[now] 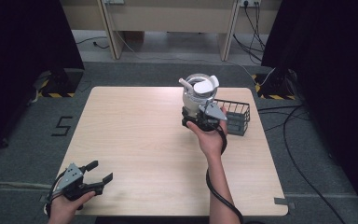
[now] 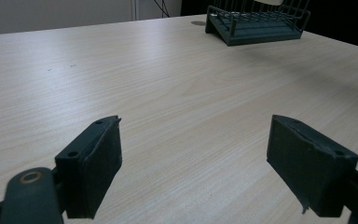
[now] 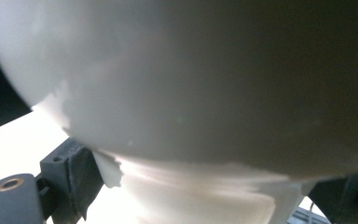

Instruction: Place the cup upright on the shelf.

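Right tongs (image 1: pixel 200 113) pinching white teapot (image 1: pixel 199 91) upright at its base, spout pointing left, wire basket (image 1: pixel 235 116) just beside, left tongs (image 1: pixel 98 173) spread over bare table (image 1: pixel 135 130)

The white pot (image 3: pixel 205 93) looms blurred, its edges cut off, hiding the table behind.

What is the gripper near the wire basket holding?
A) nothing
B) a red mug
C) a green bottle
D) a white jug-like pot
D: the right gripper is closed around the base of the white pot, beside the wire basket.
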A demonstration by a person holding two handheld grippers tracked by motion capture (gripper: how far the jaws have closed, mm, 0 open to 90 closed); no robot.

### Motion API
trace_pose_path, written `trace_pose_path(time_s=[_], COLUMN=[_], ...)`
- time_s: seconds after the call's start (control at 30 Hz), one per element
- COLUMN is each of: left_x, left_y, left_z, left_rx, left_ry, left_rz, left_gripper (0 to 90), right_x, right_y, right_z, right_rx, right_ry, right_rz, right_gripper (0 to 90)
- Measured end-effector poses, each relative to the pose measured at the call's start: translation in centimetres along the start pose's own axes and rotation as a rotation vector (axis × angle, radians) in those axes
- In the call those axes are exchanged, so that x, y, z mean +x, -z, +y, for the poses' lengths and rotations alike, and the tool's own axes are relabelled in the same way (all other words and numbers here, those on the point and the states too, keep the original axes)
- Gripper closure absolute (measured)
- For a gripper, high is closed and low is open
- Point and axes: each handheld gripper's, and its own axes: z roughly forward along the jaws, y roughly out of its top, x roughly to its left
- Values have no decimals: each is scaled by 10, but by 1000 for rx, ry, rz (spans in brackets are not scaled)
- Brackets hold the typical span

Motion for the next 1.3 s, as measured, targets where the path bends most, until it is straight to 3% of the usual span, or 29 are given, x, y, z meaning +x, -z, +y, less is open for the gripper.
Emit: trace_pose_path(time_s=[0.63,1.3], left_x=[0,1], left_y=[0,0], left_z=[0,-1], left_rx=[0,2], left_ry=[5,8], left_rz=[1,4], left_gripper=[170,170], right_x=[-27,-60], right_y=[1,-12], right_z=[16,28], right_rx=[6,36], right_ry=[-6,-11], right_rz=[-58,-140], right_gripper=[114,114])
